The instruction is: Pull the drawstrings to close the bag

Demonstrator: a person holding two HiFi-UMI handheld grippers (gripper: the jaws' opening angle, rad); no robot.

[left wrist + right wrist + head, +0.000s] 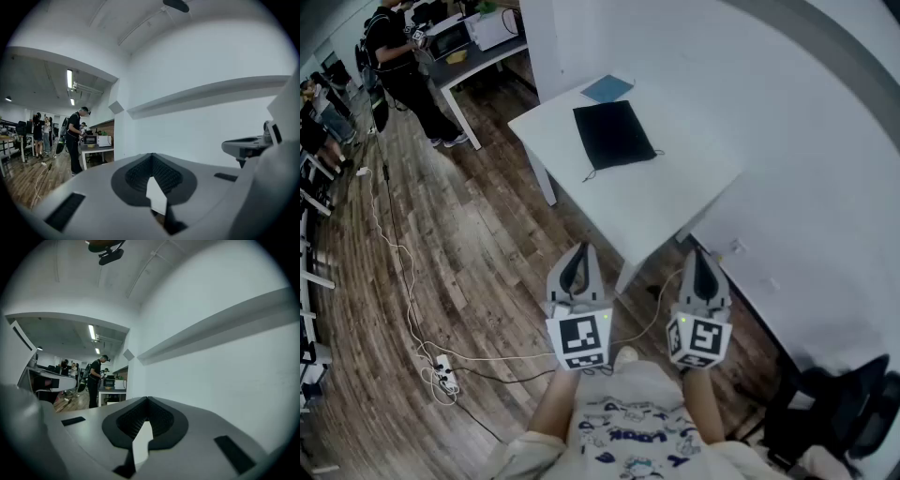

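Note:
A flat black drawstring bag (pixel 613 133) lies on the white table (pixel 675 202), its cords trailing off the near corners. Both grippers hang low over the floor, well short of the table. My left gripper (pixel 579 255) is shut with nothing in it, and so is my right gripper (pixel 700 258). In the left gripper view the jaws (pixel 152 159) meet against a white wall. The right gripper view likewise shows shut jaws (pixel 146 403) aimed at the wall; the bag is outside both gripper views.
A light blue sheet (pixel 607 88) lies at the table's far edge. Cables and a power strip (pixel 444 375) run across the wooden floor at left. A black office chair (pixel 834 403) stands at lower right. A person (pixel 401 66) stands by a desk far left.

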